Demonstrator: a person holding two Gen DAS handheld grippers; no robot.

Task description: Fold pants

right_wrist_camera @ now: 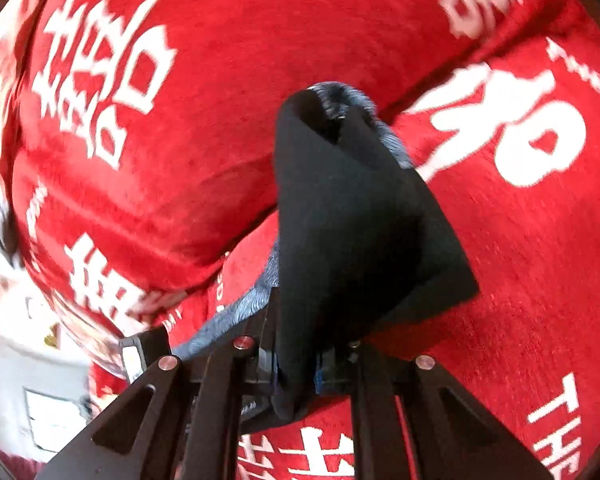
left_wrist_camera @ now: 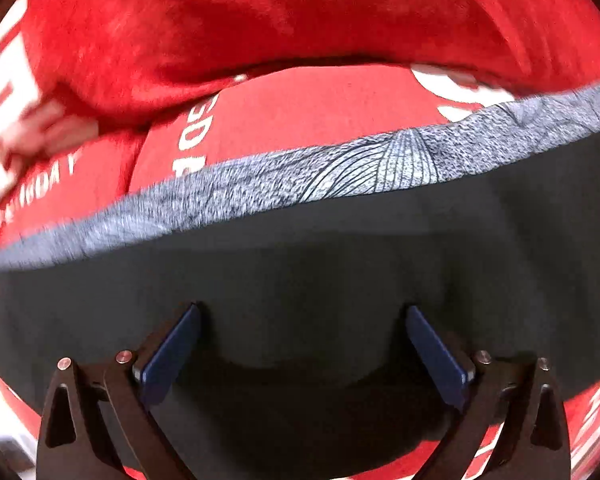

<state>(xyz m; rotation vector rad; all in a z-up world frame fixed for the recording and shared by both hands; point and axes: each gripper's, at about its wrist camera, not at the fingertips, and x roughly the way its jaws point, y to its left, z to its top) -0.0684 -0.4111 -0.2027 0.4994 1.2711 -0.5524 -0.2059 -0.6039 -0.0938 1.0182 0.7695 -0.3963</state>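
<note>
Red cloth [right_wrist_camera: 520, 280] with white lettering covers the whole work surface, bunched into soft folds further back, and it fills both wrist views. At the left edge of the right view a pale room shows beyond the cloth, too blurred to read.

On the cloth lie the pants [left_wrist_camera: 300, 260], dark fabric with a mottled grey patterned band [left_wrist_camera: 340, 176] running along the far edge in the left view. That band stretches from side to side across the frame, the red cloth showing beyond it.

The left gripper [left_wrist_camera: 302, 356] points steeply down over the dark fabric. Its jaws stand wide apart, the blue pads [left_wrist_camera: 172, 356] on either side of a bare stretch of pants, gripping nothing; whether the tips touch the fabric is hard to say.

The right gripper [right_wrist_camera: 296, 364] is clenched on a fold of the pants [right_wrist_camera: 340, 220]. The pinched fabric rises from between its fingers in a dark cone-like drape, lifted clear of the cloth, with the grey band [right_wrist_camera: 236, 312] trailing down to the left of the jaws.
</note>
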